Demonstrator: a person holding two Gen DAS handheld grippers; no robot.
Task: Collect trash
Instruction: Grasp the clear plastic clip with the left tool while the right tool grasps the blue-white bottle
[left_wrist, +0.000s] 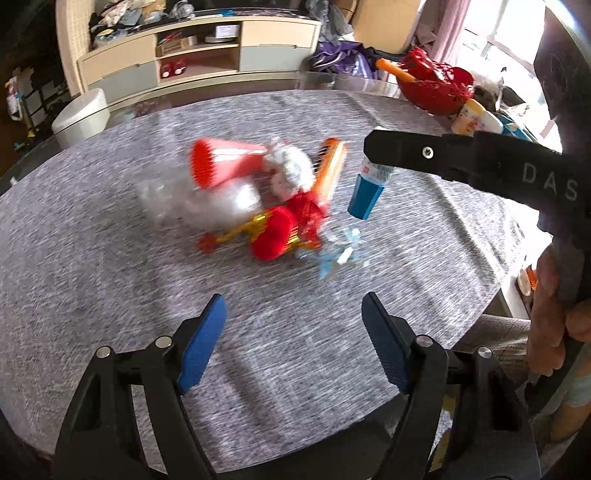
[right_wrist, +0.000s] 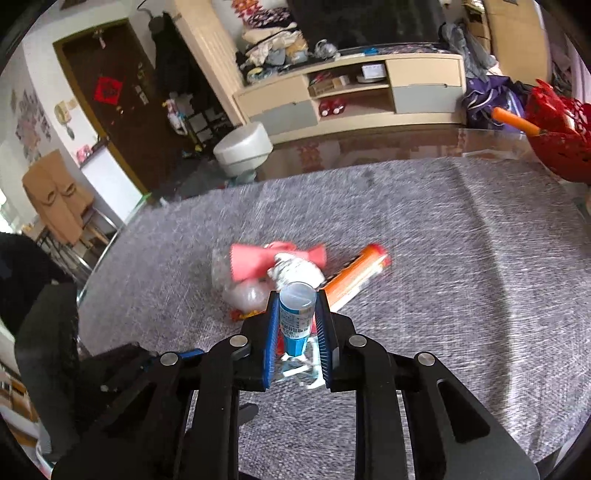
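Lettering "DAS" shows on the right gripper (left_wrist: 376, 147) (its other writing is cut off). Its fingers pinch a small blue tube (right_wrist: 295, 317), label print too blurred to read, lifted above the grey counter (right_wrist: 461, 258). The left gripper (left_wrist: 293, 332) hangs wide apart, empty, before the trash pile (left_wrist: 258, 199).

Black grippers (left_wrist: 291, 343), blue ribbed pads (left_wrist: 201, 347)

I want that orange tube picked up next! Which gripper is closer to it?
Right. The right gripper, shut on a blue tube, hangs just beside the orange tube. The left gripper is open, farther back over the grey cloth.
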